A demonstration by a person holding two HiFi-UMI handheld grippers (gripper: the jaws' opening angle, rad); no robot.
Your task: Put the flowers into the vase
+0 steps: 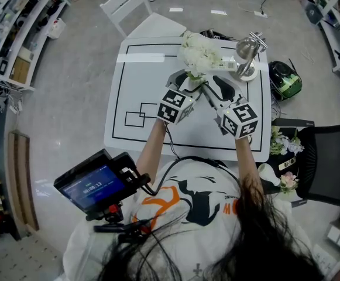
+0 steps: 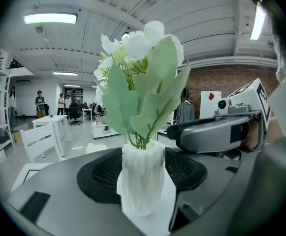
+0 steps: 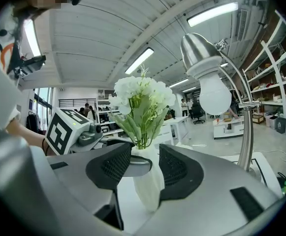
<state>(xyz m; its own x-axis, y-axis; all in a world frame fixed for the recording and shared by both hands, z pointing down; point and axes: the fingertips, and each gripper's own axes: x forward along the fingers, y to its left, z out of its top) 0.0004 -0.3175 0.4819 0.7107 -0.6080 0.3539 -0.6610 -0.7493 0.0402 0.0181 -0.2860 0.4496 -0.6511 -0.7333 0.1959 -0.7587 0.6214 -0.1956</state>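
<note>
Head view: the vase is hidden beneath the flowers (image 1: 200, 54), and the jaw tips of both grippers disappear under the blooms. The white chair (image 1: 129, 4) at the far side is cut off by the top edge.

Left gripper view: the foot of the white vase (image 2: 142, 181) is hard to separate from the white tabletop (image 2: 155, 220). The far end of the right gripper (image 2: 216, 132) is lost behind leaves. The people (image 2: 40, 103) far left are too small to make out.

Right gripper view: the desk lamp (image 3: 206, 77) has its base hidden behind the gripper body.
</note>
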